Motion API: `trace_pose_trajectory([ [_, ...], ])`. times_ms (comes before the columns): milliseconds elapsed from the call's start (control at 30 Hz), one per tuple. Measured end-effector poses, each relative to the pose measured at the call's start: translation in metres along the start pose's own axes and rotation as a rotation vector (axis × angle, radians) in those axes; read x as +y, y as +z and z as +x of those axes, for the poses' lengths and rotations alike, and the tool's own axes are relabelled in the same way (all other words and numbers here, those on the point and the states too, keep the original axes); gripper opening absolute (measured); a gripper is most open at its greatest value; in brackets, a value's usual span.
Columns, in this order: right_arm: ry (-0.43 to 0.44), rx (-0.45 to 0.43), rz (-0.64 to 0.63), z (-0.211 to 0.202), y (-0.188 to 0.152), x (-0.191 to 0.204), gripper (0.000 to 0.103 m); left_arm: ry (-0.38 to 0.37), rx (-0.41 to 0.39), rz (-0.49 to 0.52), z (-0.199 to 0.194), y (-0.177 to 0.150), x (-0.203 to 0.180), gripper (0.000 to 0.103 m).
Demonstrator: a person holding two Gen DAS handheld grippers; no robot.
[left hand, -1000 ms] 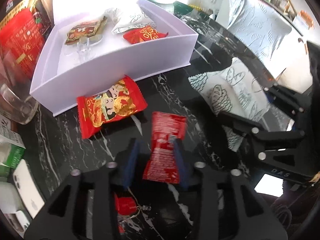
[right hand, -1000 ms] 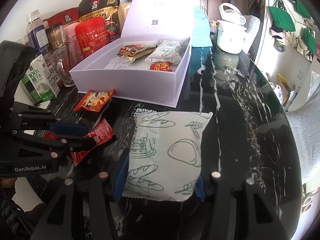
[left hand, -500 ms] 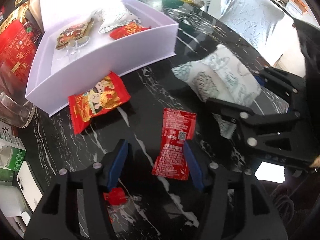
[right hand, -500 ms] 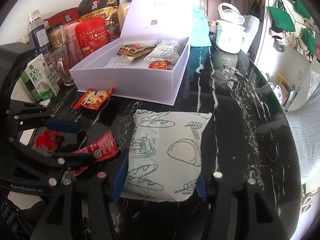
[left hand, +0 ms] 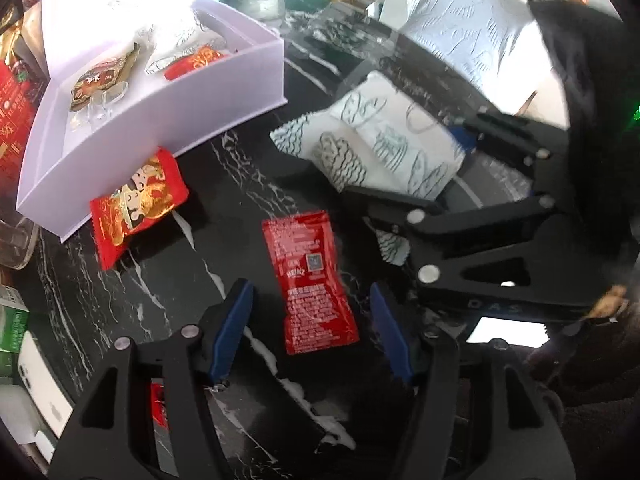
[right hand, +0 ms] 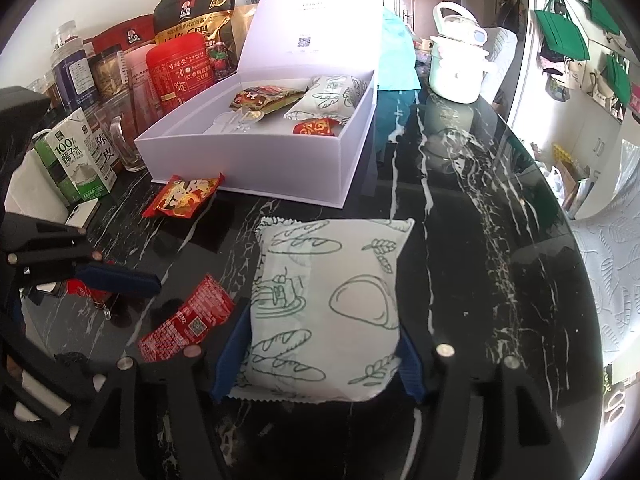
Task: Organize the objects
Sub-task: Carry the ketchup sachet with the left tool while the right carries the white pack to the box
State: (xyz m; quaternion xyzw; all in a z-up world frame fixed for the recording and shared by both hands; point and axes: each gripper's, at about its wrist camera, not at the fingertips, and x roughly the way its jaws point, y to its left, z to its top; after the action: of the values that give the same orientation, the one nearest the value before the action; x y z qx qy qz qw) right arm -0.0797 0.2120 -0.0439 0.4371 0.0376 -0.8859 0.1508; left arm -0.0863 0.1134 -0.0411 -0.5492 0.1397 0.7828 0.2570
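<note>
Your left gripper (left hand: pixel 310 332) is opening around the loose ketchup sachet (left hand: pixel 308 280) and your right gripper (right hand: pixel 316 356) is opening around the bread packet (right hand: pixel 326 312), so lifting now leaves both on the worktop (right hand: pixel 460 240).

The surface (right hand: pixel 460 240) is black and shiny, with thin white lines like marble. A big white box (right hand: pixel 256 160) sits on it with its lid up. Just in front of the box lies a red snack pack (right hand: pixel 182 196) with a cartoon picture. Closer in lies a small red sauce packet (left hand: pixel 308 276), flat on the black top. Beside it lies a puffy white bread bag (right hand: pixel 326 312) with green drawings. At the left edge stand a green and white milk carton (right hand: pixel 74 160), a glass mug (right hand: pixel 124 146), a red tin (right hand: pixel 178 68) and a white phone (right hand: pixel 82 214). Far back stands a white pot (right hand: pixel 458 64).
</note>
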Motion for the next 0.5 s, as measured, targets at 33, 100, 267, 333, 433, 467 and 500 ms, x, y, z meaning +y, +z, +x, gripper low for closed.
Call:
trace_pose_trajectory([
  [33, 0.0, 0.0, 0.0, 0.0, 0.0, 0.0, 0.067, 0.018, 0.004, 0.006, 0.002, 0.0, -0.002, 0.06],
  [100, -0.001, 0.0, -0.001, 0.0, -0.001, -0.001, 0.067, 0.046, -0.007, 0.016, 0.003, 0.001, -0.007, 0.06],
  [267, 0.003, -0.003, 0.002, -0.002, -0.004, -0.002, 0.067, 0.045, -0.045, -0.003, 0.002, 0.004, -0.007, 0.033],
  [333, 0.01, -0.006, 0.008, -0.002, -0.005, -0.003, 0.067, 0.045, -0.055, -0.02, 0.002, 0.007, -0.004, 0.024],
  [433, 0.025, -0.008, 0.017, -0.002, -0.006, -0.004, 0.059, 0.039, -0.066, -0.046, 0.003, 0.011, 0.003, 0.022],
  [467, 0.046, -0.011, 0.016, -0.003, -0.006, -0.004, 0.058, 0.032, -0.068, -0.057, 0.003, 0.011, 0.005, 0.021],
  [500, 0.049, -0.012, 0.016, -0.003, -0.006, -0.003, 0.057, 0.026, -0.071, -0.066, 0.002, 0.006, 0.005, 0.02],
])
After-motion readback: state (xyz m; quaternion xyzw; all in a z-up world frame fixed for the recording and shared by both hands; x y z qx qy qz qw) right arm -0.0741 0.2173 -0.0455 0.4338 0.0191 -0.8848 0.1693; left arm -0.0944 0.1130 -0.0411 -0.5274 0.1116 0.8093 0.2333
